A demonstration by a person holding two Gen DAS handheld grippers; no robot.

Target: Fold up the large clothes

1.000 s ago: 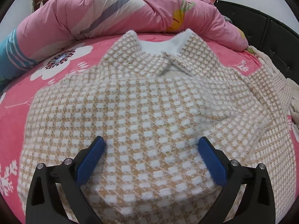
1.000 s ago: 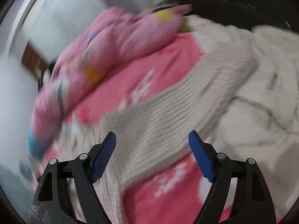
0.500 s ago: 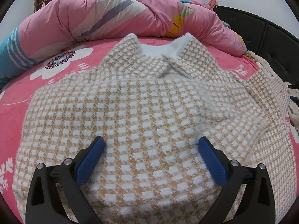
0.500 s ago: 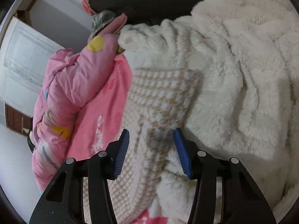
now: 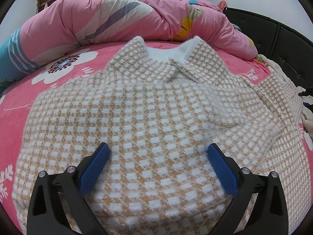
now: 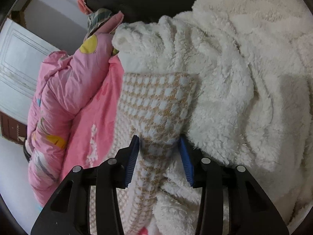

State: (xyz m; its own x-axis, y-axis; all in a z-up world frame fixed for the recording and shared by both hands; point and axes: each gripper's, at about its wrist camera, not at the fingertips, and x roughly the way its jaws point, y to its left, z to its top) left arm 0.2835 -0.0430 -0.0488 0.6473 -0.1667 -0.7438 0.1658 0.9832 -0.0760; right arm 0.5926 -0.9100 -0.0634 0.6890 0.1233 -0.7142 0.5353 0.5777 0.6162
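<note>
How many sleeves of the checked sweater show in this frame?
1. The right gripper closes around the cuff of one sleeve, which lies on the white fleece blanket. The other is likely hidden under the sweater.

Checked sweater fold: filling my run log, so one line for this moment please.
right hand-held gripper closing on sweater sleeve | left hand-held gripper open over checked sweater | fold not begun
</note>
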